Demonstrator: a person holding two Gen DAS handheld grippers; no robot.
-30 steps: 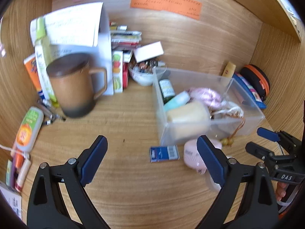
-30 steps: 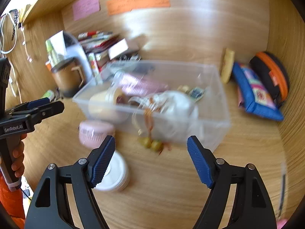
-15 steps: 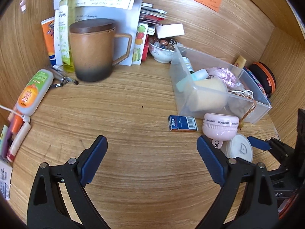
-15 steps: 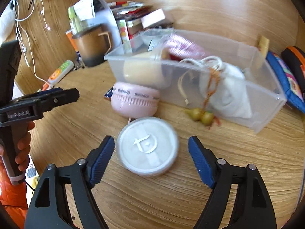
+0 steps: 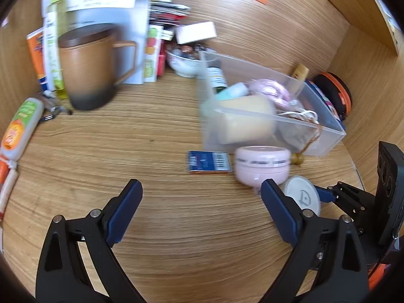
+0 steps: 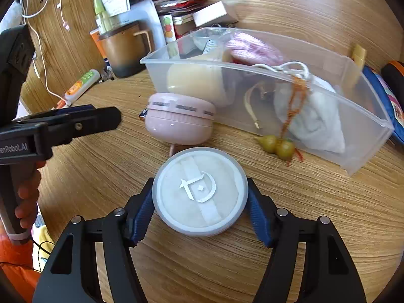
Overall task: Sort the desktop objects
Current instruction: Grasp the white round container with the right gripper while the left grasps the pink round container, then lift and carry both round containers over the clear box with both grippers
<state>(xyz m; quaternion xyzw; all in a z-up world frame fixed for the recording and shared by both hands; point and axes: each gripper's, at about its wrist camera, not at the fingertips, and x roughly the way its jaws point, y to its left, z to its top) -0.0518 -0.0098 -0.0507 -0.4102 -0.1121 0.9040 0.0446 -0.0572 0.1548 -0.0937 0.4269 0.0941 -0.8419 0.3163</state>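
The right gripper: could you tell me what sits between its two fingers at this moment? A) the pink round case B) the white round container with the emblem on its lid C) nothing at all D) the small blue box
B: in the right wrist view the right gripper has just been closing, and its blue fingers press both sides of the white round container; the pink round case sits beyond it, untouched.

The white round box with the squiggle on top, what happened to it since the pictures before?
The right gripper came down around the white round box, and its jaws have just been closing: the blue pads now sit against the box's two sides. The left gripper is open with nothing in it. The box, the pink case and the clear bin lie where they lay.
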